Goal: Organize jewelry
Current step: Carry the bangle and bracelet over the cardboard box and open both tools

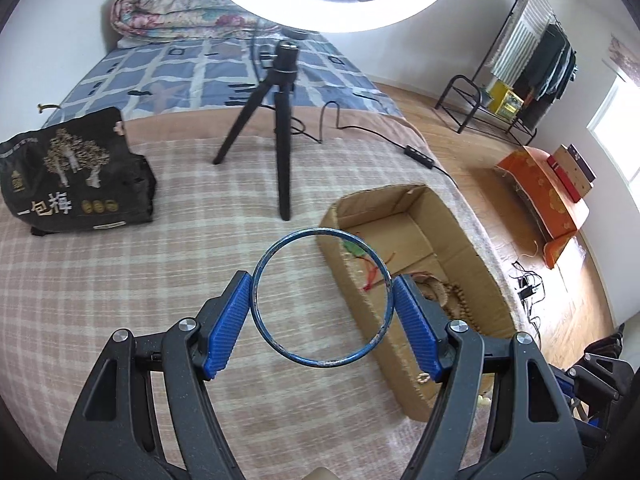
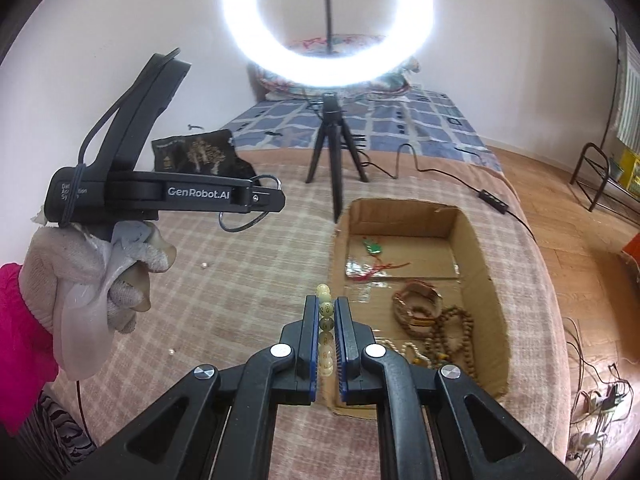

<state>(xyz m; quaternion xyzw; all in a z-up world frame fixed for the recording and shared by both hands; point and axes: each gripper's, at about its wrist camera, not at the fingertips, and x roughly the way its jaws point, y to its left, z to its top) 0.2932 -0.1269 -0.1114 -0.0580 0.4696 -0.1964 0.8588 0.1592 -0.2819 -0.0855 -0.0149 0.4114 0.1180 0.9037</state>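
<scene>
Now, blue bangle [image 1: 321,298] pinched across its width in the left claw [image 1: 322,322], held up above the bed just beside the cardboard box [image 1: 460,240]. Thin, stiff, light, likely slick on the rim, so best gripped at opposite sides as now. Pale bead bracelet [image 2: 325,320] clamped in the narrow right claw [image 2: 326,334], over the box's near wall; possibly glass, fragile.

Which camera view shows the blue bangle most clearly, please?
The left wrist view: the blue bangle faces the camera whole, clamped between the left gripper pads. The right wrist view shows only thin arcs of it around that gripper's tip.
</scene>
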